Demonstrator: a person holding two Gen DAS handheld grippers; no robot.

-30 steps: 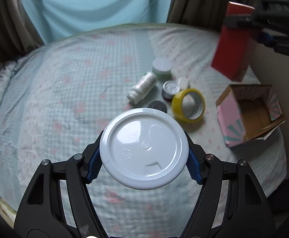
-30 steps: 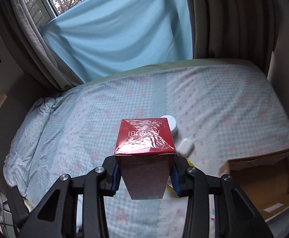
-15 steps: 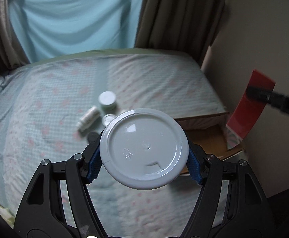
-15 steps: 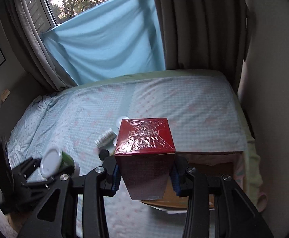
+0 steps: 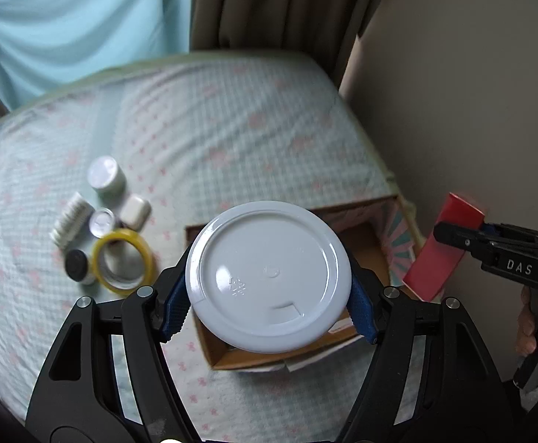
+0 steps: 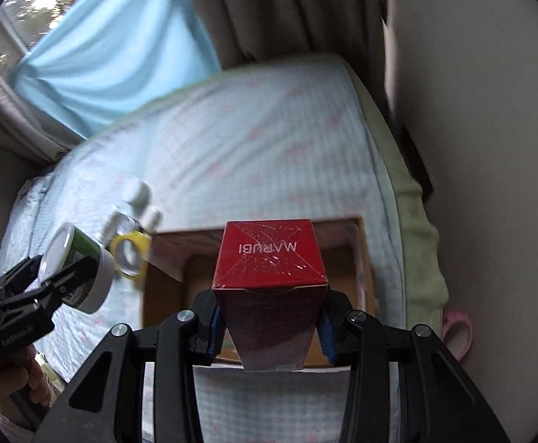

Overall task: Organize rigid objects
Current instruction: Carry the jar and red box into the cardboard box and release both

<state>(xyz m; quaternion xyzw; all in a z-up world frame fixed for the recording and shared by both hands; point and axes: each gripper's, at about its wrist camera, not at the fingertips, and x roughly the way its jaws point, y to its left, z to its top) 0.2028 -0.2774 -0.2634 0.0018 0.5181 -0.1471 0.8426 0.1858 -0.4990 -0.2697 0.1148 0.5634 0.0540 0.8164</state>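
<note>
Fingers of left gripper (image 5: 269,304) clamp white-lidded green jar (image 5: 269,277); right gripper (image 6: 271,325) clamps red carton (image 6: 271,280), both over open cardboard box (image 6: 165,291)

On the bed (image 5: 232,118), a cardboard box (image 5: 232,360) sits near the right edge. Left of it lies a tape roll (image 5: 123,260), with a jar (image 5: 106,177) farther back.

White plastic lid (image 5: 269,277) is showing a smooth, glossy face with soft highlights. Red box (image 6: 269,258) is looking film-wrapped, its shiny skin wrinkling and glinting. Cardboard box (image 5: 361,236) is presenting matt brown paperboard inside. Bedsheet (image 5: 232,129) is reading as soft woven cloth, matt, with a fine checked texture. Yellow tape roll (image 5: 123,260) is appearing slick and semi-glossy.
</note>
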